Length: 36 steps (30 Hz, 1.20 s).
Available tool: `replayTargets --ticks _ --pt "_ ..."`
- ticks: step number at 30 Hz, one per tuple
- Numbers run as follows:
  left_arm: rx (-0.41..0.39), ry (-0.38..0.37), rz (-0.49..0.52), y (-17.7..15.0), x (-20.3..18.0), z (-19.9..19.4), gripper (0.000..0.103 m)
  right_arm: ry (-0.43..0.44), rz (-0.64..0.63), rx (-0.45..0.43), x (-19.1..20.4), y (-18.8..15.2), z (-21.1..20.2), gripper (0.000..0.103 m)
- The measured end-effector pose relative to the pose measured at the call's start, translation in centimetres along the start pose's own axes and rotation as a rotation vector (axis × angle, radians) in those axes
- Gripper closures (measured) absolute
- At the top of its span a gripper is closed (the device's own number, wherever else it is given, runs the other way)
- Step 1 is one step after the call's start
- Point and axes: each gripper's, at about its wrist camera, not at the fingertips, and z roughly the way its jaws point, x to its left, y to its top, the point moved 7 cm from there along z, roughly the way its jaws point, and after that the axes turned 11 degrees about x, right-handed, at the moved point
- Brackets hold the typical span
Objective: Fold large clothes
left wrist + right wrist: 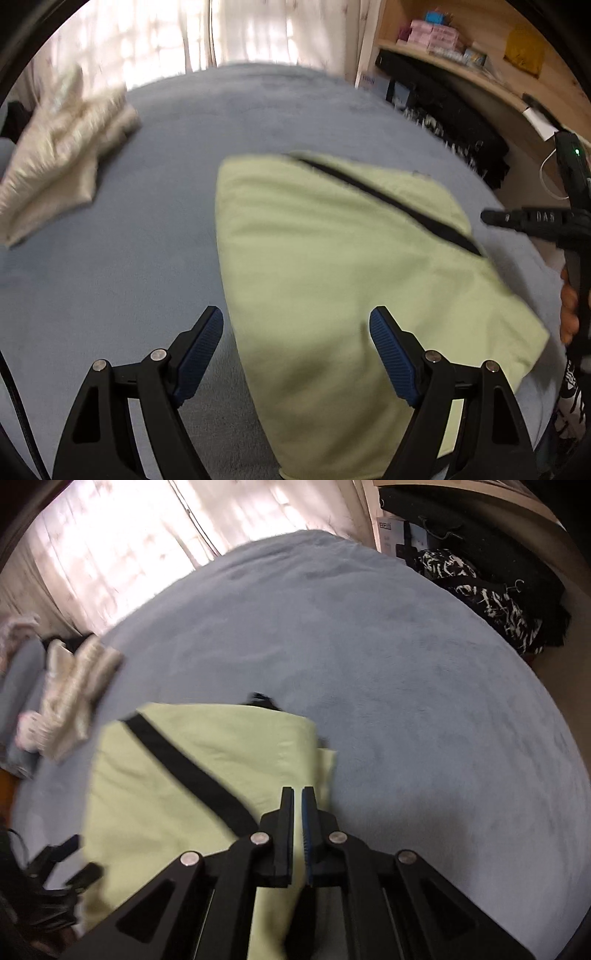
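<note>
Beside the garment point(177, 775), the right claw point(297, 797) is closed, apparently empty; left claw point(295, 325) wide above it: the fold may slump.

Left gripper point(296, 325) fingers spread wide, right gripper point(297, 794) fingers pressed together.

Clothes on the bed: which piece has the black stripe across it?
The pale green garment, lying flat right below both claws. The cream-coloured garment is bunched up farther off toward the curtains and shows no stripe.
</note>
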Motion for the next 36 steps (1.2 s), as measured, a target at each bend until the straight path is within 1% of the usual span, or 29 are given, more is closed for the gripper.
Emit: replayTargets --ticks 2,4,7,10,12,13,14,15,16,18,19,20,21,22,24,26,28,34,36 --pt "-0.038 -0.015 -0.003 0.2 -0.8 -1.4 0.024 0.03 -0.029 -0.001 1.9 -0.8 -0.5 0.099" --pt "-0.046 -0.027 -0.015 0.0 -1.5 -2.2 0.024 0.071 -0.068 0.007 4.3 -2.2 -0.7 0.099" --pt "-0.032 -0.031 -0.037 -1.0 -2.0 -2.3 0.023 0.119 -0.118 0.046 7.5 -4.9 0.1 0.099" --pt "0.003 -0.051 -0.056 -2.5 -2.7 -1.6 0.024 0.108 -0.156 0.084 8.9 -7.5 1.6 0.099" --pt "0.032 -0.038 -0.061 -3.8 -2.9 -0.8 0.024 0.085 -0.137 0.116 8.1 -8.8 2.8 0.099" --pt "0.047 -0.021 -0.06 -4.5 -2.8 -0.3 0.024 0.072 -0.122 0.119 7.6 -9.3 3.0 0.099" --pt "0.052 0.003 -0.056 -5.0 -2.7 0.0 0.024 0.049 -0.101 0.118 6.6 -9.6 3.1 0.099" --pt "0.054 0.044 -0.048 -5.5 -2.4 0.2 0.024 0.018 -0.078 0.107 5.3 -9.9 2.9 0.099" --pt "0.066 0.068 -0.045 -5.9 -2.0 0.5 0.024 -0.01 -0.052 0.081 3.7 -10.1 2.4 0.099" --pt "0.105 0.02 -0.083 -7.1 -1.2 1.0 0.023 0.01 0.009 0.04 1.6 -10.9 1.1 0.102" --pt "0.116 -0.023 -0.124 -7.6 -0.7 1.1 0.023 -0.004 0.037 0.028 0.8 -11.3 0.6 0.102" --pt "0.127 -0.057 -0.16 -7.9 -0.3 1.1 0.023 -0.001 0.064 0.012 0.0 -11.6 0.1 0.102" --pt "0.135 -0.071 -0.182 -8.0 0.0 1.1 0.023 0.019 0.095 0.005 -0.7 -12.2 -0.3 0.102" --pt "0.139 -0.08 -0.198 -8.1 0.2 1.1 0.023 0.017 0.112 0.002 -1.2 -12.5 -0.6 0.102" --pt "0.139 -0.073 -0.204 -8.1 0.2 1.0 0.023 0.009 0.122 -0.001 -1.6 -13.0 -0.8 0.101" --pt "0.132 -0.048 -0.194 -7.9 0.1 0.6 0.023 0.013 0.135 -0.003 -1.6 -13.4 -1.0 0.099" --pt "0.127 -0.032 -0.186 -7.9 -0.2 0.3 0.023 0.009 0.151 -0.004 -1.7 -13.6 -1.2 0.099" --pt "0.111 -0.031 -0.184 -8.0 -0.5 -1.1 0.023 0.035 0.197 -0.011 -2.2 -13.6 -1.7 0.095" --pt "0.101 -0.028 -0.187 -7.9 -0.4 -1.7 0.023 0.044 0.21 -0.018 -2.0 -13.7 -2.1 0.089"
